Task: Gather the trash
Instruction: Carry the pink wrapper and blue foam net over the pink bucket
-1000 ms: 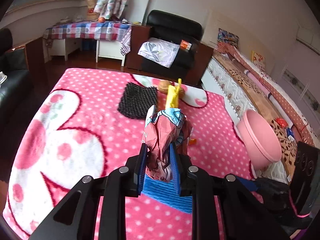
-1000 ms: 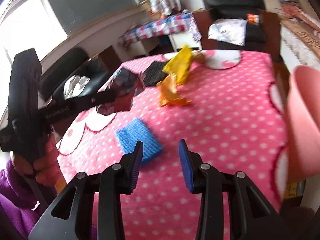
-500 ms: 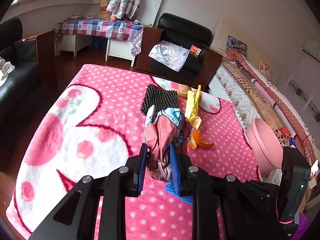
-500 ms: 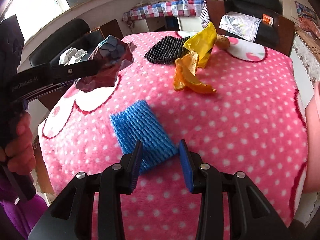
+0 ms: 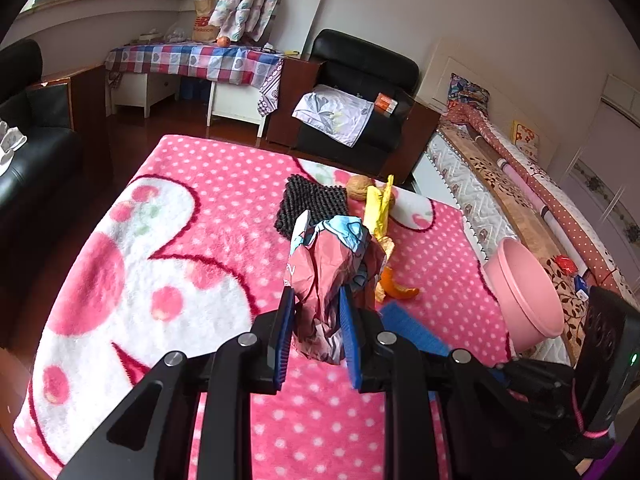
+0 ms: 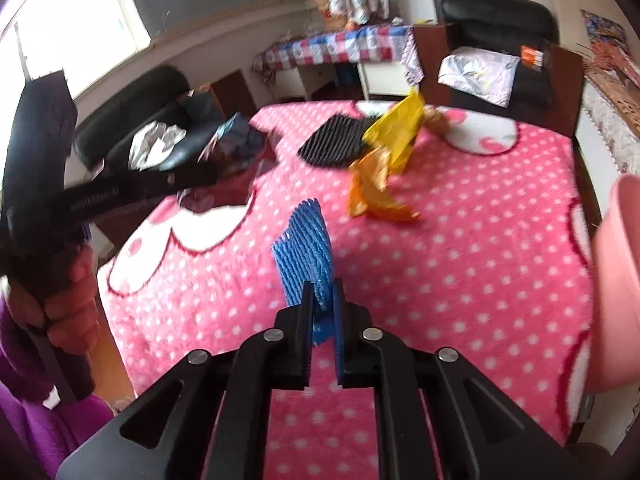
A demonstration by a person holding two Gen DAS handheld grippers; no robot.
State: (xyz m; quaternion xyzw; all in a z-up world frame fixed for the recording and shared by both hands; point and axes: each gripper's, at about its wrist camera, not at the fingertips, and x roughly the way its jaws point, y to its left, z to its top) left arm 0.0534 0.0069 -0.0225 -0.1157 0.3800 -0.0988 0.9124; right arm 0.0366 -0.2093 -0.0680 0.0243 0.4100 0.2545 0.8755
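My left gripper (image 5: pixel 316 308) is shut on a crumpled red and blue wrapper (image 5: pixel 332 268) and holds it above the pink dotted tablecloth (image 5: pixel 200 220). My right gripper (image 6: pixel 322 300) is shut on a blue foam net (image 6: pixel 306 252), lifted off the cloth and standing on edge. In the left wrist view the net (image 5: pixel 408 326) shows partly behind the fingers. An orange peel (image 6: pixel 376 196), a yellow wrapper (image 6: pixel 400 128), a black foam net (image 6: pixel 336 146) and a walnut (image 6: pixel 436 120) lie at the table's far side. A pink bin (image 5: pixel 528 292) stands at the table's right edge.
A black armchair (image 5: pixel 360 92) with a cloth on it stands beyond the table. A black sofa (image 5: pixel 28 128) is to the left. A patterned bed or bench (image 5: pixel 520 184) runs along the right. A checked-cloth table (image 5: pixel 192 60) stands at the back.
My right gripper has closed on the blue foam net and lifted it off the cloth. My left gripper still holds the wrapper and has moved back a little.
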